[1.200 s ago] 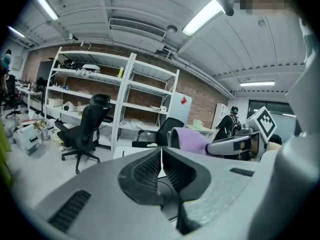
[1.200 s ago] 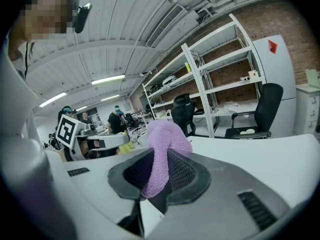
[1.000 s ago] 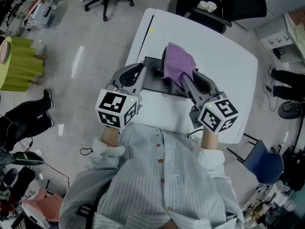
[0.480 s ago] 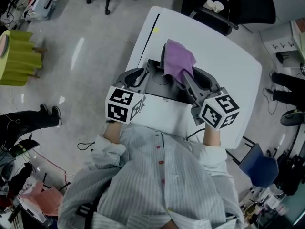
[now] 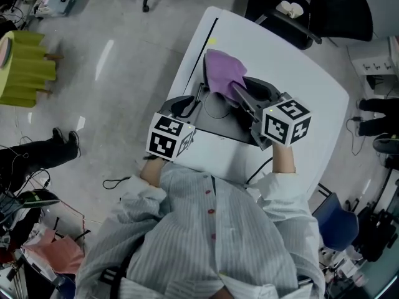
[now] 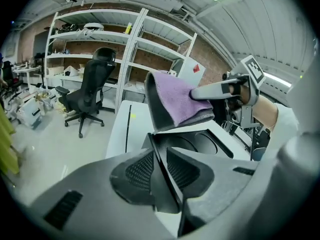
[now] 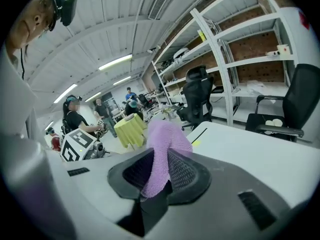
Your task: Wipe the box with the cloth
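The box (image 5: 215,114) is dark and lies on the white bench (image 5: 299,73), close to the bench's left edge. One flap (image 6: 155,104) of the box stands up, and the purple cloth (image 5: 223,72) hangs over it. The right gripper (image 7: 159,156) pinches a fold of the cloth hard between its fingers (image 7: 187,174). The left gripper (image 6: 160,151) has just been opening its fingers (image 6: 135,171). Now they stand a little apart with a thin edge of the box between them, and they do not seem to squeeze it yet. This is where things could go wrong. If the right gripper starts to rub before the left one holds on, the box may slide. It may even go off the bench, because it is so near the edge. The flap looks thin, so a hard push with the cloth may fold it down or tip the box. The fingers pinch only a small bit of the cloth, so a strong rub may pull it out. Then the hard fingers would scrape the box. The two grippers are also near each other and may bump.
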The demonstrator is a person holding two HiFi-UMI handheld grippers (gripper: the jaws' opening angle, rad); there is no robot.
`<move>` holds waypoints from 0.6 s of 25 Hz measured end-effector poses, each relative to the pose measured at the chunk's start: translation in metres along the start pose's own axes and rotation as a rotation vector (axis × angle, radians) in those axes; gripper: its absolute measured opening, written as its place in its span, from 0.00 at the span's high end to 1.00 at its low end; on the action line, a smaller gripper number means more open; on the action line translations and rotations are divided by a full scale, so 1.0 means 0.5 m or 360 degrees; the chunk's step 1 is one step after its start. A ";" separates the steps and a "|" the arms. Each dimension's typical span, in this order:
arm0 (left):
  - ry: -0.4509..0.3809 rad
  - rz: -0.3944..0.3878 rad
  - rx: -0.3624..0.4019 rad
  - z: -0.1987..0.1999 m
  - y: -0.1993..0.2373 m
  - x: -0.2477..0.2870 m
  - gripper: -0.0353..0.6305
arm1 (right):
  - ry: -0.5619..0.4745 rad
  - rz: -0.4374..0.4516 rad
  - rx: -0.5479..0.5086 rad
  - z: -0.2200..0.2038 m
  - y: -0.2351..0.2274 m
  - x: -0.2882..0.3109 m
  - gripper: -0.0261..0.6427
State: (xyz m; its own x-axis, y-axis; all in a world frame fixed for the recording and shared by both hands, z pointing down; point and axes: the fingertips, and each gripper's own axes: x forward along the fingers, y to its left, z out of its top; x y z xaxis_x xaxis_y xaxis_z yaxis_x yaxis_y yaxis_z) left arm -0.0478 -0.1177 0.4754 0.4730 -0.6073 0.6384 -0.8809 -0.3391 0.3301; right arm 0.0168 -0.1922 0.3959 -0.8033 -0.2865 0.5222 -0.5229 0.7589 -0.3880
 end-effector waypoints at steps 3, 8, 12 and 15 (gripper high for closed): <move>0.0041 -0.0019 -0.0009 -0.010 0.000 0.016 0.85 | 0.0113 0.0077 -0.0021 -0.006 -0.019 0.044 0.84; 0.0058 -0.0014 -0.0048 -0.014 0.009 0.033 0.85 | 0.0373 0.0249 -0.0051 -0.043 -0.046 0.123 0.84; 0.0053 -0.0010 -0.0108 -0.016 0.010 0.032 0.85 | 0.0606 0.0324 -0.0096 -0.095 -0.070 0.176 0.84; 0.0049 0.0001 -0.0126 -0.018 0.009 0.034 0.85 | 0.0743 0.0418 -0.0142 -0.124 -0.076 0.200 0.84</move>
State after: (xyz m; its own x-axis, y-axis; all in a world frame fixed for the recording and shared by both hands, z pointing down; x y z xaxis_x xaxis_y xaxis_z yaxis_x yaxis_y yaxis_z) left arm -0.0438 -0.1231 0.4939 0.4728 -0.5846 0.6593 -0.8803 -0.2799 0.3831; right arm -0.0258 -0.2135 0.5098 -0.6809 0.1945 0.7061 -0.2789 0.8226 -0.4955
